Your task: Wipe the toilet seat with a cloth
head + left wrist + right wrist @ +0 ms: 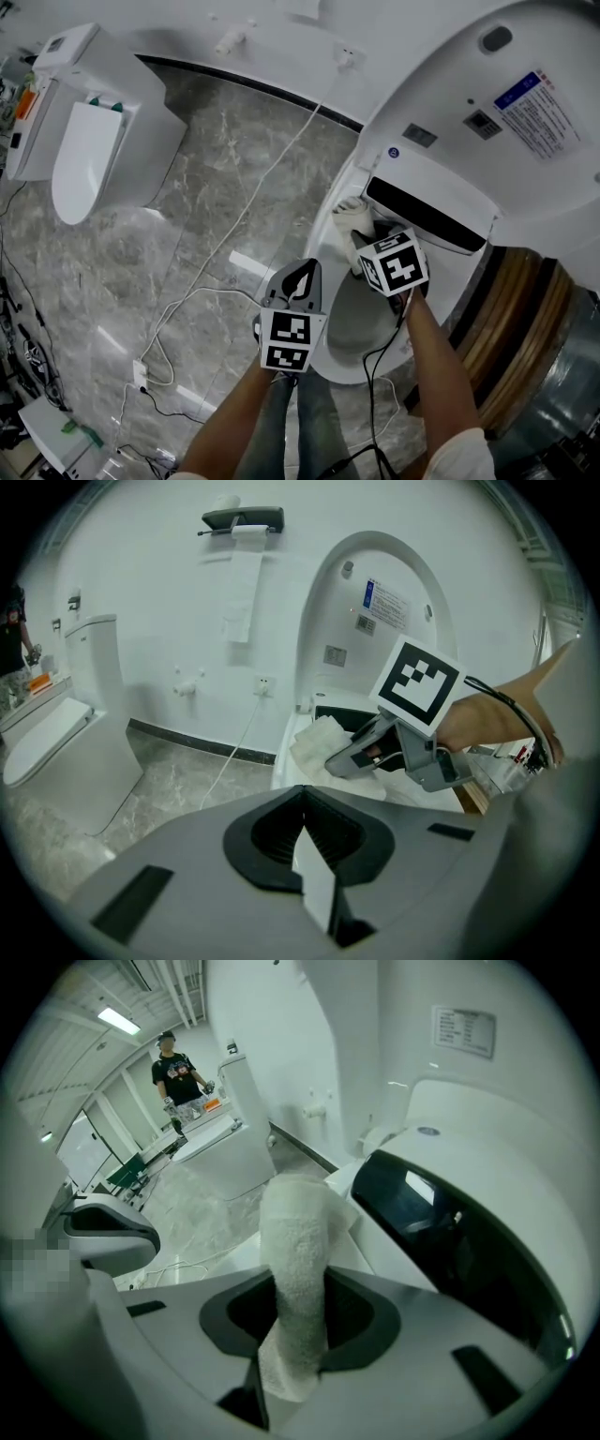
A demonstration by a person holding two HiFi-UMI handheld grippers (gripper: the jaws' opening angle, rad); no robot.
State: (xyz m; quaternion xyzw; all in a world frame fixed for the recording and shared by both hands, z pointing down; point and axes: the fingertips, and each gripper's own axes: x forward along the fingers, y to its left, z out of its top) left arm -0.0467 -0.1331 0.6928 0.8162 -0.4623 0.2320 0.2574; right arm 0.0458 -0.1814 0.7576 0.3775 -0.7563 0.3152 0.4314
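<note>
The white toilet stands at the right with its lid (469,94) raised, and its seat rim (322,246) curves round the bowl. My right gripper (361,246) is shut on a white terry cloth (352,221) and holds it against the rear left of the rim, beside the dark strip (427,216) under the lid. In the right gripper view the cloth (295,1269) stands up between the jaws of the right gripper (295,1330). My left gripper (298,281) hangs shut and empty over the rim's left side. From the left gripper (305,822) I see the cloth (317,742).
A second toilet (84,141) stands at the far left on the grey marble floor. A white cable (253,197) runs from the wall to a socket block (141,375). Wooden trim (525,309) lies right of the toilet. A person (178,1072) stands far behind. A paper holder (242,519) hangs on the wall.
</note>
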